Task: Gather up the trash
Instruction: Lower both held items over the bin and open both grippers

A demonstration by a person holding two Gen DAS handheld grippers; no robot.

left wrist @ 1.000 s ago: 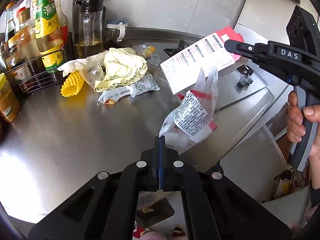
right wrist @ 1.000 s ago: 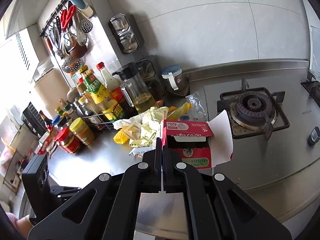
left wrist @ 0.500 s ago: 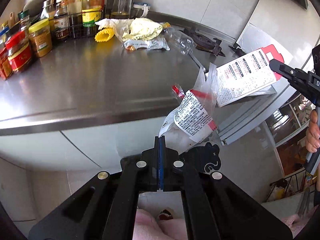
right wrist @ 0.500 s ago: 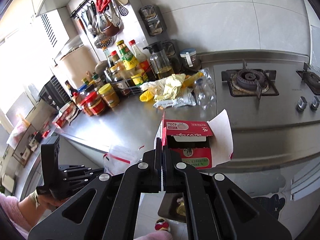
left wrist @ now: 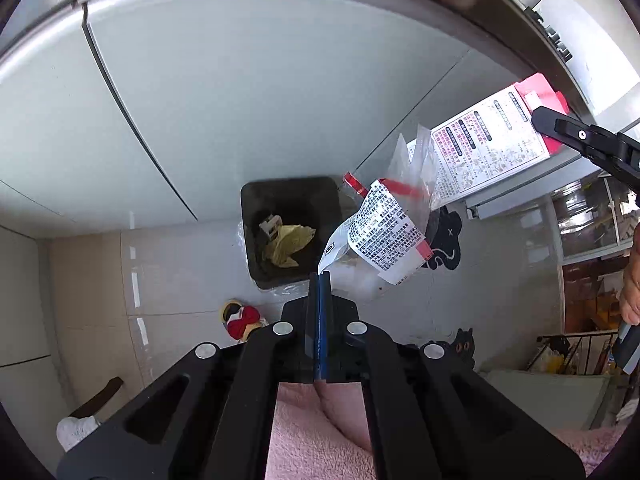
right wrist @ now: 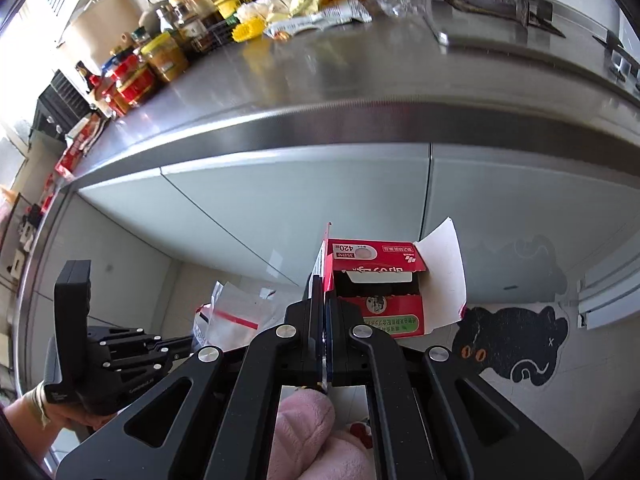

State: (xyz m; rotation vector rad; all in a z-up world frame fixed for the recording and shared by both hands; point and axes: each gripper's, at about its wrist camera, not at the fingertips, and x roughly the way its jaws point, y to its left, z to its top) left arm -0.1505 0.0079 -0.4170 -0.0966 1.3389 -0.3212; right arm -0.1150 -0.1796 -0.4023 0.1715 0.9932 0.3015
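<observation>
Both grippers have dropped from counter height to below the counter's edge. The left gripper (left wrist: 319, 280), jaws clamped on the clear plastic bag (left wrist: 384, 240), now hangs at centre frame just right of the open black bin (left wrist: 256, 200) — the bin has only now come into view. The right gripper (right wrist: 323, 280) pinches the red carton (right wrist: 376, 296), centre of its view. Dropping looks next.
</observation>
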